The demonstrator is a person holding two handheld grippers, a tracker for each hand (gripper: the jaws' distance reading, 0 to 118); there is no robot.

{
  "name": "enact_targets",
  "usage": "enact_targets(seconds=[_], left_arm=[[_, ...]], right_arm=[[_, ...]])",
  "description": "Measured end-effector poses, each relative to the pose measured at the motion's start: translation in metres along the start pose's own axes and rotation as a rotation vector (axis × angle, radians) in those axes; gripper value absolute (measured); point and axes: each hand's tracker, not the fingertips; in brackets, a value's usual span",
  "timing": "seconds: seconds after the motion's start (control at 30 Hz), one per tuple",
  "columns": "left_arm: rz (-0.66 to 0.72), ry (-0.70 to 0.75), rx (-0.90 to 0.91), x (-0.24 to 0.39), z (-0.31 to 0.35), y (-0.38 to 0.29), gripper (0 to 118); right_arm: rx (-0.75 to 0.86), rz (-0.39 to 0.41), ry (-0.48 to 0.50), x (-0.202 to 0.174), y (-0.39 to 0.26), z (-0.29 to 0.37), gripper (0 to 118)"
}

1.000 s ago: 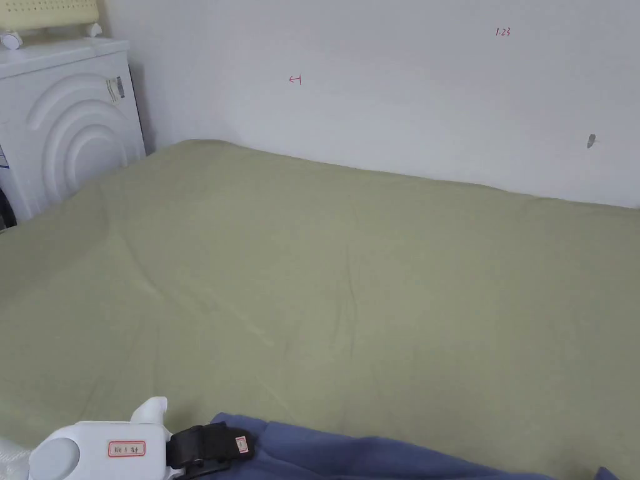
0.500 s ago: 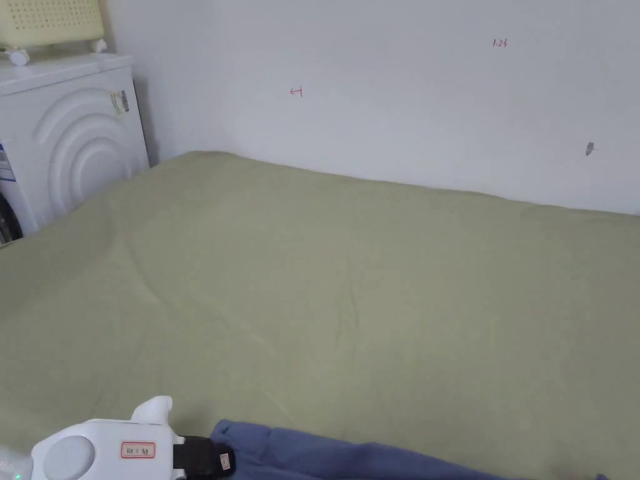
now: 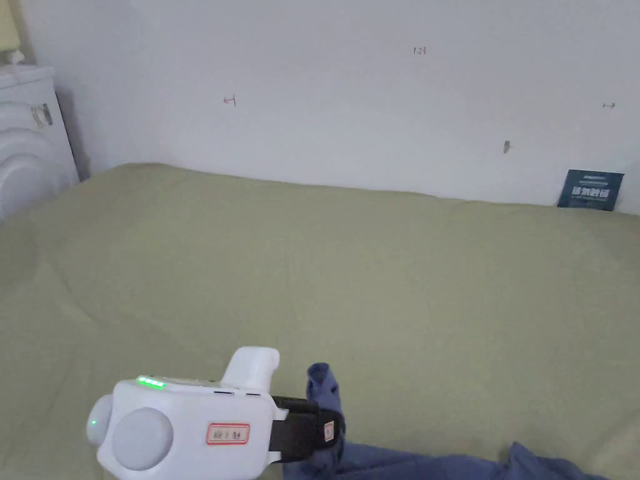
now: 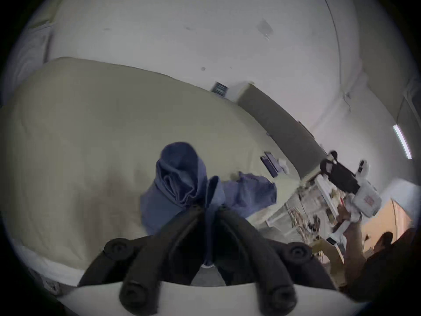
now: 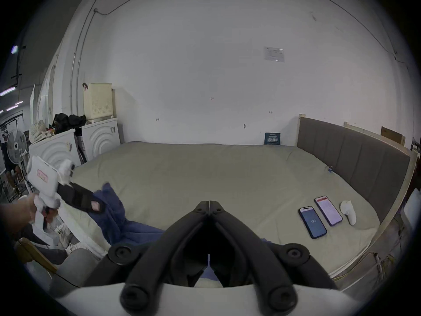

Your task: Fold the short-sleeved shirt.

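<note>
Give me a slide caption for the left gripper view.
Left tongs shut on bunched blue short-sleeved shirt above olive-green bedsheet.

Ahead of the left gripper: bunched blue shirt sits right at the jaws, pinched between them. Past it, green bed sheet lies bare up to the wall. Ahead of the right gripper, jaws pressed together: bare sheet. Off to its right, two phones and a white controller lie near the headboard. Washing machine stands beyond the bed's far left corner.
</note>
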Motion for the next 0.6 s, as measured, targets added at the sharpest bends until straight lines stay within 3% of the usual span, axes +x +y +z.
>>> enact_targets(seconds=[0.17, 0.27, 0.3, 0.37, 0.4, 0.47, 0.6], left_arm=[[-0.029, -0.006, -0.079, 0.016, -0.073, -0.016, 7], [0.062, -0.012, -0.095, 0.004, -0.103, -0.025, 10], [0.074, -0.026, -0.107, 0.000, -0.110, -0.028, 26], [0.144, -0.077, -0.152, -0.010, -0.123, -0.035, 81], [0.167, -0.137, -0.174, -0.015, -0.128, -0.039, 97], [0.227, -0.160, -0.195, -0.023, -0.132, -0.050, 96], [0.424, -0.171, -0.029, -0.040, -0.109, -0.048, 92]], right_arm=[[0.007, -0.019, -0.003, 0.008, -0.005, 0.006, 0], [0.002, -0.024, -0.011, 0.011, -0.008, 0.008, 0], [-0.001, -0.027, -0.013, 0.012, -0.008, 0.008, 0], [-0.001, -0.041, -0.018, 0.015, -0.011, 0.008, 0], [0.000, -0.054, -0.019, 0.017, -0.013, 0.009, 0], [-0.001, -0.080, -0.017, 0.019, -0.014, 0.009, 0], [0.000, -0.079, -0.024, 0.019, -0.015, 0.010, 0]])
